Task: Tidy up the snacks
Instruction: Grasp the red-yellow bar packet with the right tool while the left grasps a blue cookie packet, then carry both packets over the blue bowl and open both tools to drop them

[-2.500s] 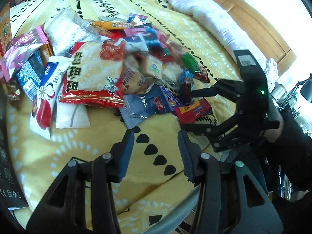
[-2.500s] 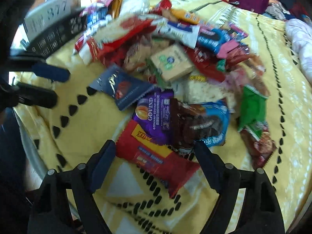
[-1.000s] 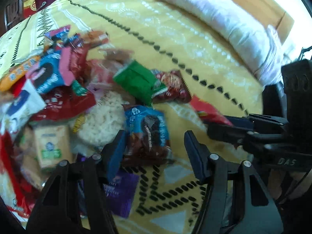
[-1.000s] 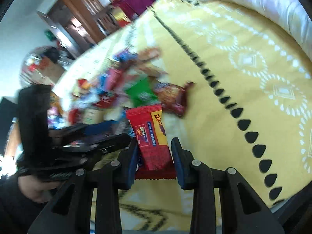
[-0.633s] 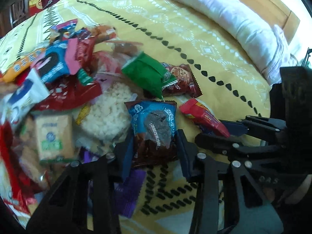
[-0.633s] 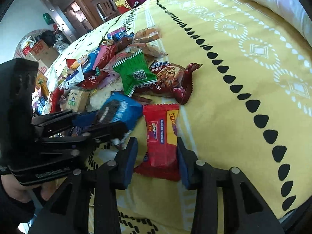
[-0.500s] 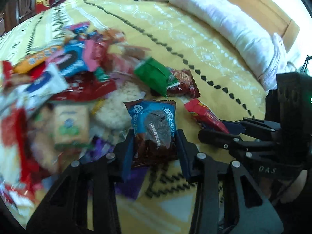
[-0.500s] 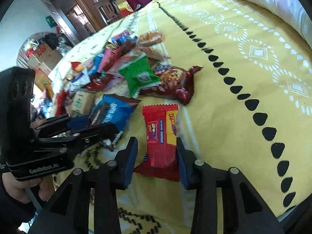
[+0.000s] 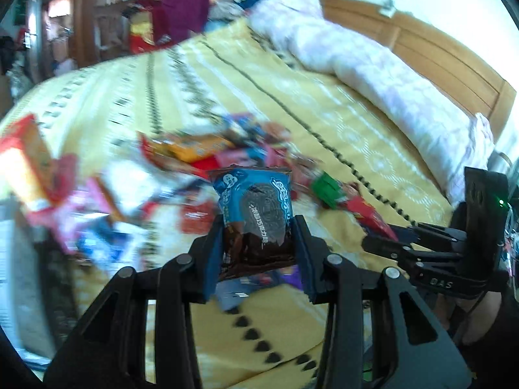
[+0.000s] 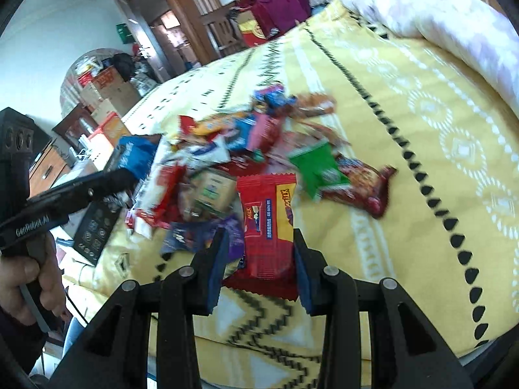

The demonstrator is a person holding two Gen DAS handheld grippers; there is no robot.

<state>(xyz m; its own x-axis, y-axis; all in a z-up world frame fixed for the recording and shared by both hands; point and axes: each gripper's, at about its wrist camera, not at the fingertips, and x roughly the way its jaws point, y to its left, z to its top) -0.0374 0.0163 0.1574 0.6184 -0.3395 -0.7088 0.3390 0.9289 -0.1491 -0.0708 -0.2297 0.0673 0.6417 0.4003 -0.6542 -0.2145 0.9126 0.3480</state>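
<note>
My left gripper (image 9: 259,253) is shut on a blue and brown cookie packet (image 9: 256,217), held upright above the bed. In the right wrist view my right gripper (image 10: 259,259) is shut on a red milk-snack packet (image 10: 267,223), also lifted clear of the cover. A heap of snack packets (image 10: 227,162) lies on the yellow bedspread (image 10: 405,149) beyond both grippers. The right gripper (image 9: 382,238) shows at the right of the left wrist view with the red packet (image 9: 369,215) in its tips. The left gripper (image 10: 113,178) reaches in from the left of the right wrist view with the blue packet (image 10: 136,154).
A green packet (image 10: 316,167) and a dark red cookie packet (image 10: 360,186) lie at the heap's right edge. A white rolled duvet (image 9: 382,74) runs along the wooden headboard (image 9: 438,61). Boxes (image 10: 107,129) stand beside the bed on the left. A hand (image 10: 29,278) grips the left tool.
The left gripper closed on the blue cookie packet and lifted it off the heap. The right gripper, holding the red packet throughout, rose too. Both views swung toward the far side of the bed.
</note>
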